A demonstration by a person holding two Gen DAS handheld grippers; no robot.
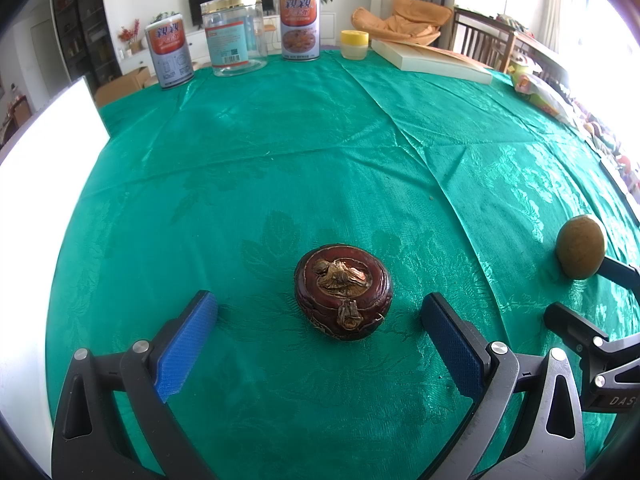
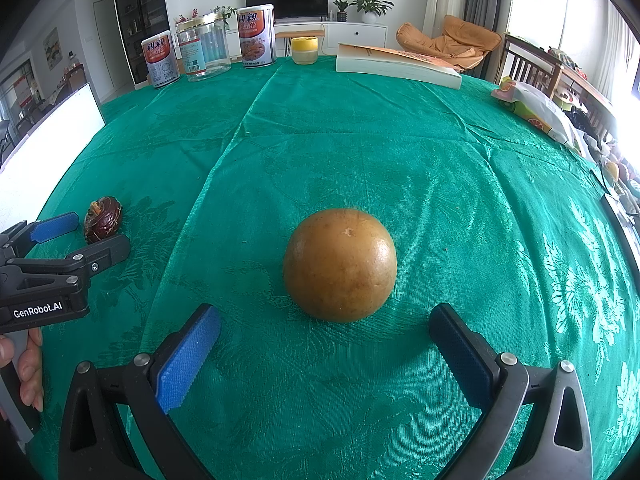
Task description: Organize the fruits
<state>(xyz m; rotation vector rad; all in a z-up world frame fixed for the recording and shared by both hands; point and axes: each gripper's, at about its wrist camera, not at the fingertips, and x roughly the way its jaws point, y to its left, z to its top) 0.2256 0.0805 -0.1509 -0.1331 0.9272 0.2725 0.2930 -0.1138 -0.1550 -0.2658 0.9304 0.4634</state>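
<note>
A dark red-brown water chestnut (image 1: pixel 343 291) lies on the green tablecloth, just ahead of and between the blue pads of my open left gripper (image 1: pixel 320 312). A round brownish-orange fruit (image 2: pixel 340 265) lies just ahead of my open right gripper (image 2: pixel 325 322). Neither gripper touches its fruit. The orange fruit also shows at the right of the left wrist view (image 1: pixel 581 246), with the right gripper's fingers (image 1: pixel 576 328) beside it. The right wrist view shows the left gripper (image 2: pixel 86 234) at the left, open around the chestnut (image 2: pixel 102 219).
Along the far table edge stand two printed cans (image 2: pixel 161 59) (image 2: pixel 256 36), a clear jar (image 2: pixel 204 51), a small yellow-lidded jar (image 2: pixel 305 50) and a thick book (image 2: pixel 396 65). A white board (image 2: pixel 48 140) stands at the left. Packets (image 2: pixel 540 110) lie at the right.
</note>
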